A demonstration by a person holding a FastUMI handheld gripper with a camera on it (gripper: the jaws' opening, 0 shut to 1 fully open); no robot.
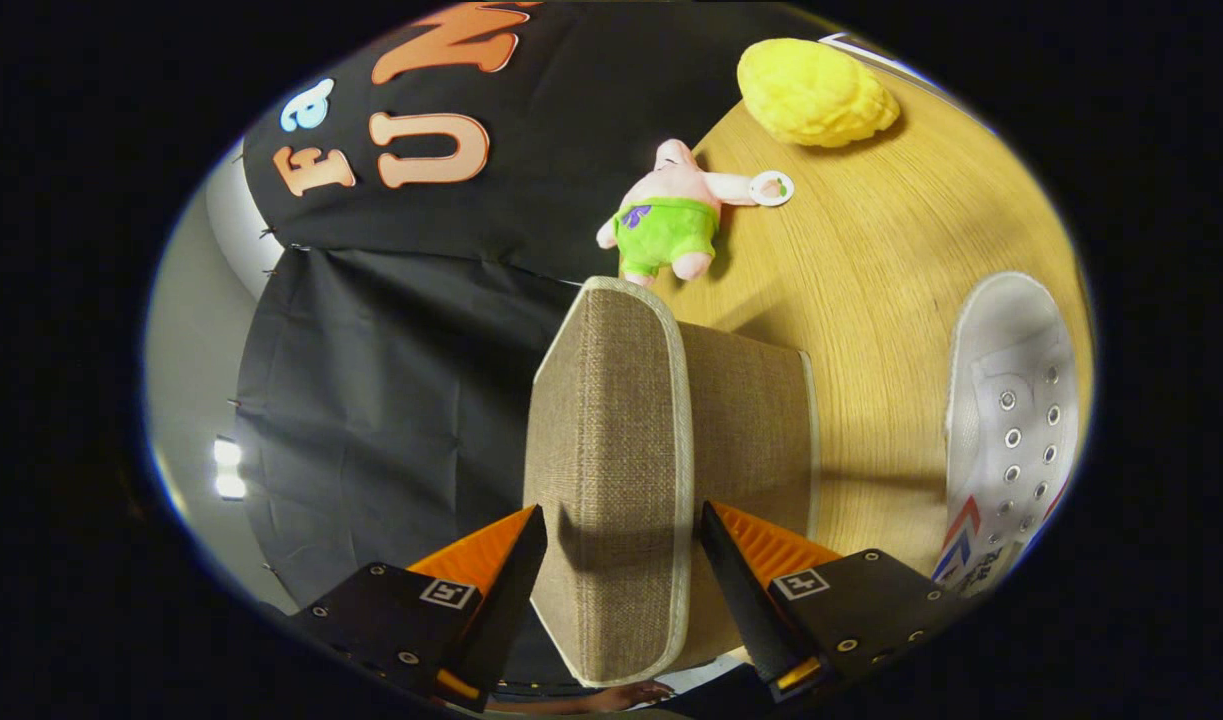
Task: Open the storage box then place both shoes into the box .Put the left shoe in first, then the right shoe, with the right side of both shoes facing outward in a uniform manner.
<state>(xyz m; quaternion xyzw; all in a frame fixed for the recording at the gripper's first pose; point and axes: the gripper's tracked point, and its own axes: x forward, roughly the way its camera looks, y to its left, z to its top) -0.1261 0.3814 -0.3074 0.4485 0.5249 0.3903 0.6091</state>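
A brown woven storage box (756,430) with pale trim stands on the wooden table (871,260). Its lid (611,440) runs straight ahead between my fingers. My gripper (621,545) is shut on the lid, one finger pressed to each face of it near its closest edge. The view is rolled, so the table rises on the side of the box body. One white lace-up shoe (1011,420) with red and blue stripes lies on the table beyond the box, sole side away from it. I cannot tell whether the box holds anything.
A pink plush figure in green shorts (671,215) lies on the table past the far end of the lid. Further off sits a yellow plush lump (816,90). The black cloth wall (391,380) hangs on the lid's other side.
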